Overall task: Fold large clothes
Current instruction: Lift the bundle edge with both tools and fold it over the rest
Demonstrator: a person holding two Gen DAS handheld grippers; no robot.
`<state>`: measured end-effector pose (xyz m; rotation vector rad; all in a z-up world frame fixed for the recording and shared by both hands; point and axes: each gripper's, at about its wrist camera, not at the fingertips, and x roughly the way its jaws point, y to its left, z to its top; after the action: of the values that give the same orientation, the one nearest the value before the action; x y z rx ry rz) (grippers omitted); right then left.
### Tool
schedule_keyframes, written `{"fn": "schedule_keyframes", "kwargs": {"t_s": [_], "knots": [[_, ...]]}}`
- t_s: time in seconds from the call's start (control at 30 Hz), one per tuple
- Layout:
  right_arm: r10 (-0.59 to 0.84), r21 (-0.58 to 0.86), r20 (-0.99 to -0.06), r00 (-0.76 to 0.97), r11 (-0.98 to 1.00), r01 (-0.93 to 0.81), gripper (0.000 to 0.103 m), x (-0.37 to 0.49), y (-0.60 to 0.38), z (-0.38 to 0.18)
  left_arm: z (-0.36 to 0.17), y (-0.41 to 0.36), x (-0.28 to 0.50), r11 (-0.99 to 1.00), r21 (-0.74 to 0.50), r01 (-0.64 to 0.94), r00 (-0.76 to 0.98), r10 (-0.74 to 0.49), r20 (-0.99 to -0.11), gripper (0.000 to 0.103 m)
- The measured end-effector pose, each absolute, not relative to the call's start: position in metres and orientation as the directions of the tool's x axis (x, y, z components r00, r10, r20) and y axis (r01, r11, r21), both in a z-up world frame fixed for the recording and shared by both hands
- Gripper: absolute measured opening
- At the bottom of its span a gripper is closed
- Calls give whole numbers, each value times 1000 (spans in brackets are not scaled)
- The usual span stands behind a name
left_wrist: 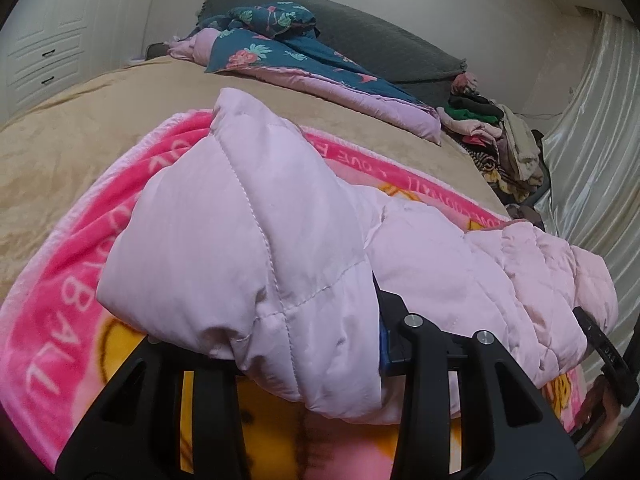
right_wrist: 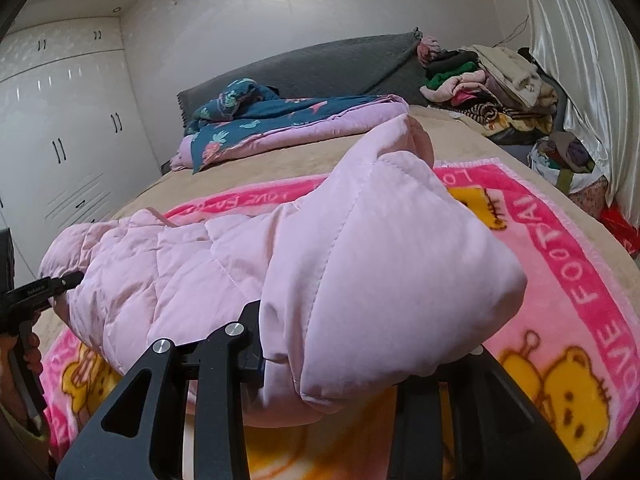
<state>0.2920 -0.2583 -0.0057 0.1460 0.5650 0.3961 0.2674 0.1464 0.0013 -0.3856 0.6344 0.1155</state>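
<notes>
Both the left gripper (left_wrist: pixel 316 344) and right gripper (right_wrist: pixel 352 356) clamped the pink puffer jacket (right_wrist: pixel 280 264), lifted over the pink blanket (right_wrist: pixel 560 280); bare beige bedspread (left_wrist: pixel 80 128) lay beyond the blanket's far edge.

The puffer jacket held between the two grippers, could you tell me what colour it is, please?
Pale pink, quilted; the puffer jacket shows best in the right wrist view.

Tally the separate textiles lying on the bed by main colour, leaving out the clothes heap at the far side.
Pale pink: 1, jacket
Hot pink: 1, blanket
Teal floral: 1, quilt
Grey: 1, throw
Total: 4
</notes>
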Motion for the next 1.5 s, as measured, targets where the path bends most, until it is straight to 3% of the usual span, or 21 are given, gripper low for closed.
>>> {"fn": "schedule_keyframes", "kwargs": {"t_s": [1.03, 1.5], "knots": [[373, 243, -545, 751, 927, -284, 33, 203, -273, -36, -23, 138, 194, 946, -235, -224, 769, 23, -639, 32], [360, 293, -593, 720, 930, -223, 40, 198, -283, -67, -42, 135, 183, 955, -190, -228, 750, 48, -660, 36]]}}
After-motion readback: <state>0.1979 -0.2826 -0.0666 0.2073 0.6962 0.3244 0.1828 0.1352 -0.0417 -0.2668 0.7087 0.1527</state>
